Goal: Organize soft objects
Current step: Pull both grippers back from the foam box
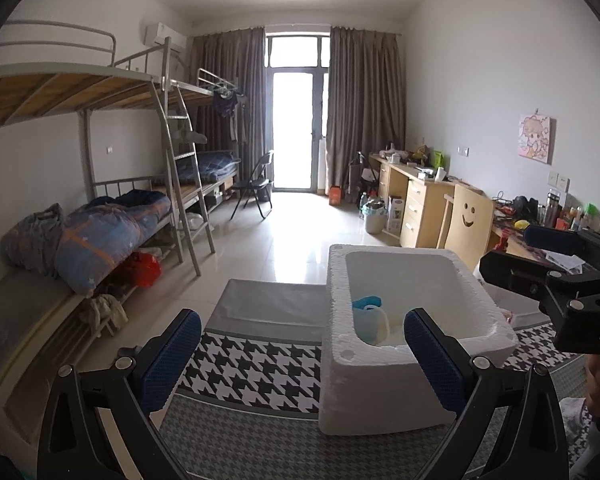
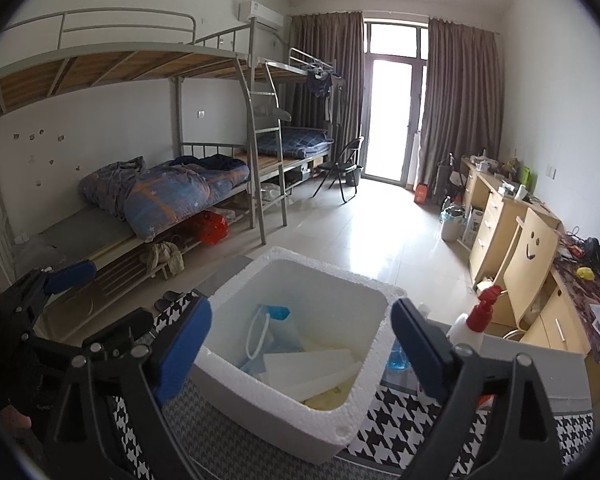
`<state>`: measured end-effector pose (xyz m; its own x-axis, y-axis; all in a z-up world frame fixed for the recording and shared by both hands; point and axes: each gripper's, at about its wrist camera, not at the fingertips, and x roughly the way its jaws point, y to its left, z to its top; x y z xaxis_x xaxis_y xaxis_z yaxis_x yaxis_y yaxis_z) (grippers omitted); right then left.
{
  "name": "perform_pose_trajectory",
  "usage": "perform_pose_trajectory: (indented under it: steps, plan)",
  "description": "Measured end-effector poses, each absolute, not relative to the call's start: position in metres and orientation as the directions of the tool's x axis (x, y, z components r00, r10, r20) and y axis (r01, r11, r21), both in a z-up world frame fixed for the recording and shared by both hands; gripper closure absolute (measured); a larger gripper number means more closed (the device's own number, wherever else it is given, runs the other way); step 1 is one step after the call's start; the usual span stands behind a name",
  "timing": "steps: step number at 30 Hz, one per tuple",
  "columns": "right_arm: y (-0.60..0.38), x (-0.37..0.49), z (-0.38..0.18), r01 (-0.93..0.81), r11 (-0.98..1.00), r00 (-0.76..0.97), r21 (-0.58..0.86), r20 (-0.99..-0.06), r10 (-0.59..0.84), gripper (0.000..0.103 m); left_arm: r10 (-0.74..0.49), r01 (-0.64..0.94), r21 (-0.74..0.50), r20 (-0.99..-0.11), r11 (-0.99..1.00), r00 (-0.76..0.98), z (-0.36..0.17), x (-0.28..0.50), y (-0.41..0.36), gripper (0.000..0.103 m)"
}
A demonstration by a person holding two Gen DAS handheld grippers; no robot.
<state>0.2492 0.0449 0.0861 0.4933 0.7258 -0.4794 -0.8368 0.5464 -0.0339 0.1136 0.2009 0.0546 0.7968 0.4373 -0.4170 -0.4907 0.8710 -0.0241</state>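
Fingers of both grippers (image 1: 302, 356) (image 2: 302, 344) spread wide, gripping nothing.

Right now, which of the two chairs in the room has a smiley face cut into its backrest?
The light wooden chair at the desk on the right has the smiley cut-out. The black folding metal chair near the balcony door has none.

Dormitory room: metal bunk beds (image 1: 100, 92) with quilts (image 2: 172, 196), row of wooden desks (image 1: 420, 196), curtained balcony door (image 1: 296, 120).
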Motion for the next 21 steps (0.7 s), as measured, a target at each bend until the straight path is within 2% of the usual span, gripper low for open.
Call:
perform_pose_trajectory:
  steps: [21]
  plan:
    - [0.007,0.223,0.086,-0.829,0.559,0.511,-0.021,-0.436,0.741,0.009,0.414,-0.456,-0.018,-0.387,0.890,0.823,0.062,0.093,0.171,0.001]
